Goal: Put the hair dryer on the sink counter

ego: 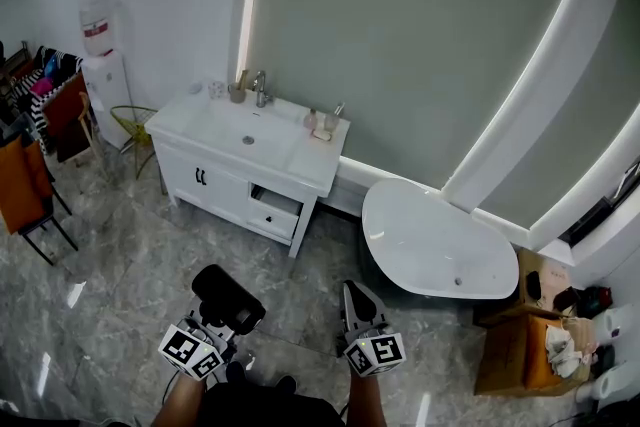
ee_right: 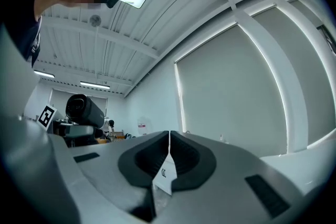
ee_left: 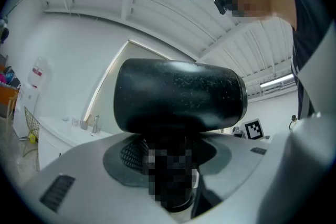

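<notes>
Item: black hair dryer (ego: 228, 298), barrel crosswise, handle clamped in my left gripper (ego: 218, 323); sink counter (ego: 305, 155) lies well apart at 12 o'clock; my right gripper (ego: 357, 303) clenched, empty.

A bathroom — white sink counter (ego: 318, 163), freestanding bathtub (ego: 400, 220).

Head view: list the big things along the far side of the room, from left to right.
clothes rack → water dispenser → sink counter → bathtub → brown stand
</notes>
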`<act>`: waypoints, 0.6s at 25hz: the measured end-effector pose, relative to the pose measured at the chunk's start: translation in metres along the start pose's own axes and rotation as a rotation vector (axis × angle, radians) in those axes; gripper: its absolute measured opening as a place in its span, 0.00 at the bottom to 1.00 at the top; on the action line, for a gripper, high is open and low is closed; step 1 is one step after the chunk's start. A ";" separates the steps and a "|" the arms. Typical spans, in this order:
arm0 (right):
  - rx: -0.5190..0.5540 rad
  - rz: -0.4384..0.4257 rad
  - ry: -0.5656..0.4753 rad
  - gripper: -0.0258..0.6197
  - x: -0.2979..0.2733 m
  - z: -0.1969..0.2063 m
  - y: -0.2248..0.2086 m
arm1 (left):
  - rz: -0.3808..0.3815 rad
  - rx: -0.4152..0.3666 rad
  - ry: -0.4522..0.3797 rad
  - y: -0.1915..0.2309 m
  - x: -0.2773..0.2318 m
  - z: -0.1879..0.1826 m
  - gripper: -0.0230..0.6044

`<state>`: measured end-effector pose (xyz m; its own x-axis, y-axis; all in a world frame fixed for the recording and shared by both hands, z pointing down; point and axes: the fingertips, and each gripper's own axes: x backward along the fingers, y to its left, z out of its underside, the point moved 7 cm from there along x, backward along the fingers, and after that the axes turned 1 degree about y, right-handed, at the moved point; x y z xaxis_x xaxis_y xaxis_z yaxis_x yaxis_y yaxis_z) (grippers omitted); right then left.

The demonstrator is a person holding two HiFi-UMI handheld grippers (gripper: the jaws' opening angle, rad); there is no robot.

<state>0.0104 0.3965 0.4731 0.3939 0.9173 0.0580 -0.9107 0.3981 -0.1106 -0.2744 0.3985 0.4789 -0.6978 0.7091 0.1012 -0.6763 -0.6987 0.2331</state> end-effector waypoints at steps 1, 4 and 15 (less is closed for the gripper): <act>0.026 0.009 0.010 0.09 0.001 0.001 -0.001 | -0.003 0.004 -0.003 0.000 0.000 0.000 0.39; 0.108 0.027 0.047 0.09 0.004 0.004 -0.001 | -0.021 -0.022 0.002 0.001 0.001 -0.001 0.39; 0.184 0.022 0.104 0.09 0.007 0.012 -0.009 | -0.070 -0.109 0.006 0.005 -0.005 -0.002 0.39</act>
<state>0.0195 0.3992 0.4866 0.3761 0.9254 -0.0466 -0.9226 0.3786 0.0734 -0.2747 0.3917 0.4779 -0.6491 0.7563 0.0822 -0.7450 -0.6538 0.1325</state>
